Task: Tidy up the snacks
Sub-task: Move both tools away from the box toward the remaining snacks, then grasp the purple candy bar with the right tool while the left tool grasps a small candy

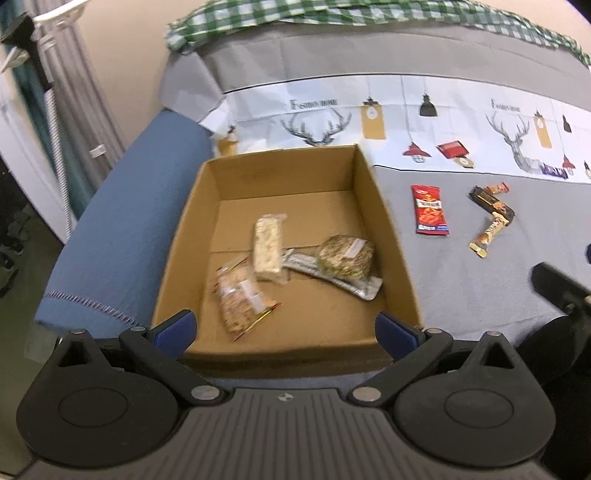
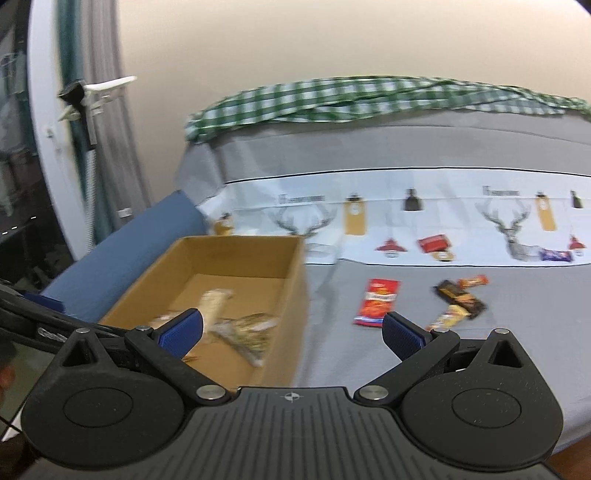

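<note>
An open cardboard box (image 1: 384, 206) (image 2: 291, 295) stands on the grey cloth and holds several snacks: a pale bar (image 1: 266, 251), a clear bag of nuts (image 1: 240, 299), a round seeded cake (image 1: 345, 256) and a silver packet (image 1: 354, 284). My left gripper (image 1: 286, 330) hovers open over the box's near edge, holding nothing. My right gripper (image 2: 291, 330) is open and empty, level with the box's right wall. On the cloth to the right lie a red packet (image 1: 429, 215) (image 2: 377, 301), a dark bar (image 1: 491, 205) (image 2: 461, 299) and a gold bar (image 1: 488, 236) (image 2: 448, 317).
A small red packet (image 1: 451, 149) (image 2: 432, 243) and a purple packet (image 1: 553, 170) (image 2: 556, 255) rest on the white deer-print strip. A green checked cloth (image 1: 332, 14) (image 2: 369, 98) lies at the back. A blue cushion (image 1: 122, 236) and curtains are left of the box.
</note>
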Tool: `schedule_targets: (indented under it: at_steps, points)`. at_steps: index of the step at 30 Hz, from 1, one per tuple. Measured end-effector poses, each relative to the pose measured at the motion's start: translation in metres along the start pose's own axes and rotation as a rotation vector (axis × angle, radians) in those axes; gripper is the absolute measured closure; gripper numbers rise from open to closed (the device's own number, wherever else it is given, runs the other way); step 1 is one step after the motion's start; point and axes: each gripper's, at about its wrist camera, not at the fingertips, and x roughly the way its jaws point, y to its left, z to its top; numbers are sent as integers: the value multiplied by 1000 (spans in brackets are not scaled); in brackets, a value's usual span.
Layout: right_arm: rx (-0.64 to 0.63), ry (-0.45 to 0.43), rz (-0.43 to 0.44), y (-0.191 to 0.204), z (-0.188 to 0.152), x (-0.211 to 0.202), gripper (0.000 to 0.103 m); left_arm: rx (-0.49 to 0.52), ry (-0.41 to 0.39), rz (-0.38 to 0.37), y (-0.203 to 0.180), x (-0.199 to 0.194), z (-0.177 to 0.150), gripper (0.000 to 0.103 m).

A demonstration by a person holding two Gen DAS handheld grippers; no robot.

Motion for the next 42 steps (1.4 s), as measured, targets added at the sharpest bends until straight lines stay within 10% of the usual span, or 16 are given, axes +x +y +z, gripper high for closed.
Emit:
schedule_targets:
  at_steps: [14,27,31,38,41,42]
  points:
    - [262,-90,-441,-256,40,47,1,210,138,-214,-171,108,118,0]
    - [797,-51,-609,-570,65,282,1,540,295,-316,-372,301,150,0]
    - [897,-37,-668,-618,60,345,1,551,329,-313,-386,334,150,0]
    - [632,50,-781,-623,55,414,0,471,367,-371,-384,355,161,0]
    - [593,25,-818,-617,49,415,15,460,319,-396,-379,346,166,30]
    - [574,20,-847,-614,48,412,42,464,298,-406,-377,341,169,76]
